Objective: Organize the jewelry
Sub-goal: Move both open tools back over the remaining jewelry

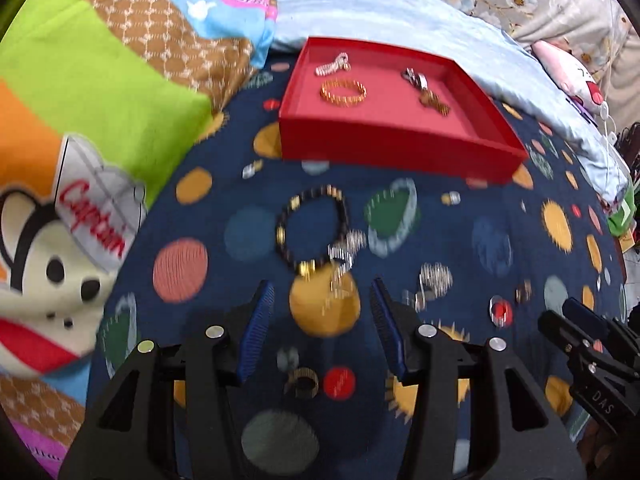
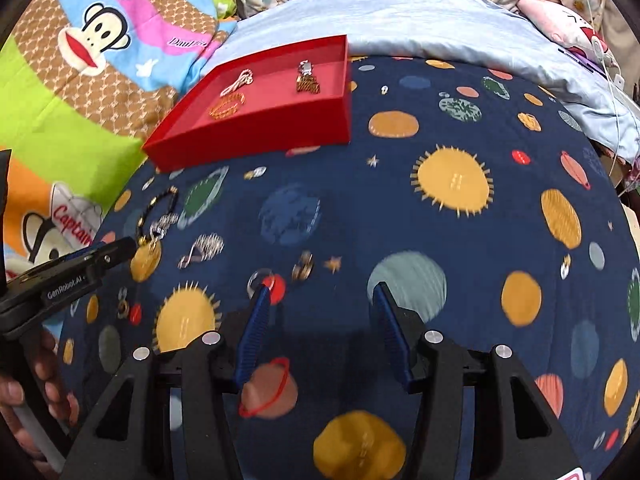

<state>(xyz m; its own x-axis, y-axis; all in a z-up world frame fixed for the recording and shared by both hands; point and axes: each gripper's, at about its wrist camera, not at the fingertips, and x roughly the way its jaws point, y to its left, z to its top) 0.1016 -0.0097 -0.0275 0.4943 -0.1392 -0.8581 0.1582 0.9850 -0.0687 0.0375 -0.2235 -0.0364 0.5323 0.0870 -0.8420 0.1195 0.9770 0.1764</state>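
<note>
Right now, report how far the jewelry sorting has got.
Done: the red tray holds a gold bracelet, a white chain and a dark clasp piece. In hand: nothing; the left gripper and right gripper are open and empty. Left: the black beaded bracelet, silver pieces and small rings on the blue cloth.

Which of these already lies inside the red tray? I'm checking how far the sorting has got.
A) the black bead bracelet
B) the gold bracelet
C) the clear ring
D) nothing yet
B: the gold bracelet lies on the floor of the red tray, while the black bead bracelet and the clear ring lie out on the blue bedspread.
</note>
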